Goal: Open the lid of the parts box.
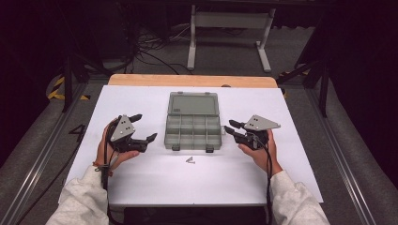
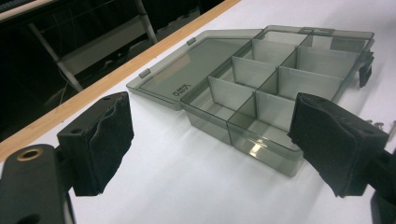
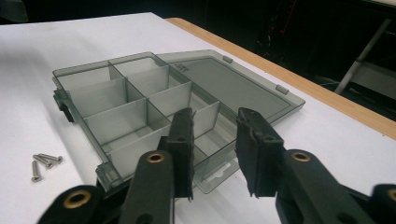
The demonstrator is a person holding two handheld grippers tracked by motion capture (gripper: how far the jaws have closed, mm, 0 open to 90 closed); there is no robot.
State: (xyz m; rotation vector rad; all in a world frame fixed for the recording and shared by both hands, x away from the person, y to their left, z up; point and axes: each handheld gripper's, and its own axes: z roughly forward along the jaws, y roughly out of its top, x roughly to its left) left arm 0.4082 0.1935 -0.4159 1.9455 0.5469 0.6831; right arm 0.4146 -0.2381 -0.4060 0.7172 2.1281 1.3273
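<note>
Nearest, a small cluster of metal screws (image 1: 190, 160) lies loose on the white table (image 1: 155, 183), just in front of the box. To either side, two hands hold the grippers just above the table. At the left, the left gripper (image 1: 142, 127) has its jaws spread wide with nothing between them; its padded black fingers (image 2: 105, 140) frame the box from a little way off. At the right, the right gripper (image 1: 230, 125) has its jaws parted by a narrower gap, also holding nothing; its tips sit just beside the box's right edge, and whether they touch it I cannot tell.

Between the grippers sits the box (image 1: 193, 132), a shallow rectangular case of smoky clear plastic, split by thin walls into compartments that look bare. Its flat hinged lid (image 1: 193, 103) lies folded back on the table behind it, and two dark latches sit on the front edge. Beyond runs the table's wooden edge (image 1: 192, 80).
</note>
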